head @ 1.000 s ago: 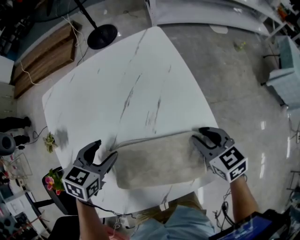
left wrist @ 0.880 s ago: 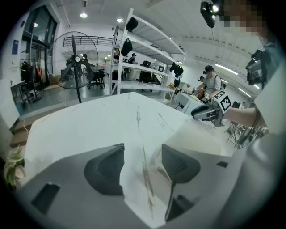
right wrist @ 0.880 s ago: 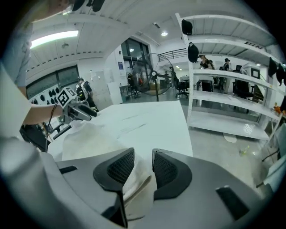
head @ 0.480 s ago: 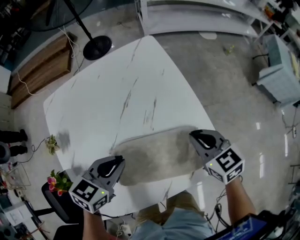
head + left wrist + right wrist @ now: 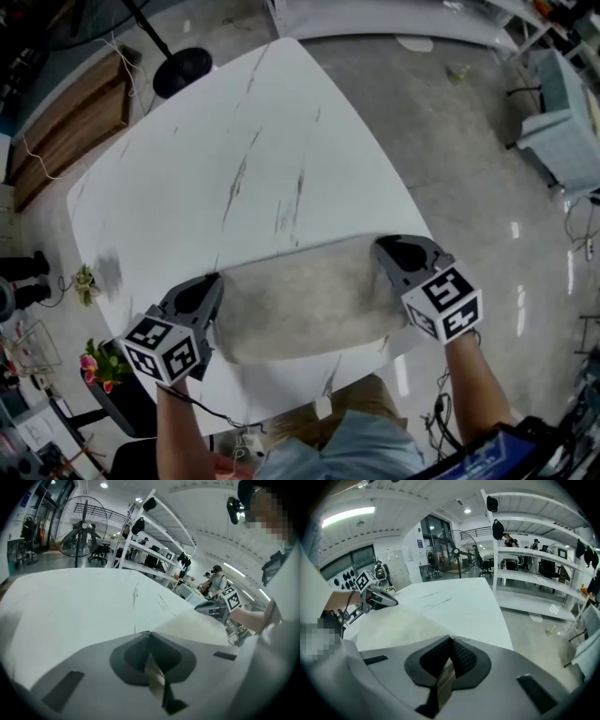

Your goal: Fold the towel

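A grey-beige towel (image 5: 300,305) lies flat near the front edge of the white marble table (image 5: 234,141). My left gripper (image 5: 208,291) is at its far left corner, and its jaws have just closed, shut on a fold of the cloth. In the left gripper view a strip of towel (image 5: 153,677) shows pinched between the pads. My right gripper (image 5: 389,253) is at the far right corner, jaws likewise just closed, shut on the towel (image 5: 403,625). Each gripper view shows the other gripper across the cloth: the right gripper (image 5: 213,609) and the left gripper (image 5: 382,599).
A fan's round base (image 5: 181,72) and wooden boards (image 5: 66,131) lie on the floor beyond the table's far left. Flowers (image 5: 98,361) sit low at the left. A pale cabinet (image 5: 572,141) stands at the right, and white shelving (image 5: 534,573) beyond it.
Both grippers stood open at the towel's ends a second ago; both have shut on its far corners. The left one moved in to the towel's edge.
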`<state>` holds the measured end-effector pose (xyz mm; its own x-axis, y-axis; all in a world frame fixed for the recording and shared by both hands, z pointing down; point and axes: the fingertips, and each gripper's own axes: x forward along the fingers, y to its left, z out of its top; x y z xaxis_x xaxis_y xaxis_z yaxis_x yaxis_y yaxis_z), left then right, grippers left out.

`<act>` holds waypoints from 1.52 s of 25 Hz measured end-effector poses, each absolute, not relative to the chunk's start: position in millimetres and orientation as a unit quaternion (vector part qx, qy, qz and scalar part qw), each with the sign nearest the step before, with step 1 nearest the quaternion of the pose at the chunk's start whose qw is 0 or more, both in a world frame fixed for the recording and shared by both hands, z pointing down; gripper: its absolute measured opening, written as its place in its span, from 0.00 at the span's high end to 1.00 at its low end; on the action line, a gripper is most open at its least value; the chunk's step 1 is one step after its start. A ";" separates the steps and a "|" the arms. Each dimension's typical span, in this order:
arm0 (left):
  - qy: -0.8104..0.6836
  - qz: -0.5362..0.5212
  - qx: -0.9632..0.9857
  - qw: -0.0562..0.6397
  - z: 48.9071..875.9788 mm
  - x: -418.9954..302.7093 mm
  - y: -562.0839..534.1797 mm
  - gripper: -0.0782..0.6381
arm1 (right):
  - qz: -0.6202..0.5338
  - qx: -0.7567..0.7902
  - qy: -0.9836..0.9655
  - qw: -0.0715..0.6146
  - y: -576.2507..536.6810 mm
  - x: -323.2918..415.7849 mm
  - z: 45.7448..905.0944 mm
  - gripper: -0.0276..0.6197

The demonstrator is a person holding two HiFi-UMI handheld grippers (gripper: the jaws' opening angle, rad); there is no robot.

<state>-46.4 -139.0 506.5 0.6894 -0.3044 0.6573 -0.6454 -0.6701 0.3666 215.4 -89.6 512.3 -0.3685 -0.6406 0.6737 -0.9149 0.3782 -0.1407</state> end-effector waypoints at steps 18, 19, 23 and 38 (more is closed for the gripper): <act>-0.344 0.257 0.878 0.214 431.3 -75.8 -108.8 0.88 | 0.394 0.567 -0.708 0.147 -3.1 242.9 468.8 0.57; -0.341 0.249 0.880 0.216 427.4 -75.3 -102.3 0.88 | 0.422 0.564 -0.697 0.132 9.1 238.1 477.1 0.55; -0.324 0.230 0.893 0.212 415.5 -69.3 -79.0 0.88 | 0.515 0.559 -0.647 0.052 39.4 219.6 500.7 0.42; -0.356 0.194 0.887 0.221 392.4 -116.9 -39.8 0.88 | 0.585 0.586 -0.544 -0.136 26.9 215.4 494.3 0.86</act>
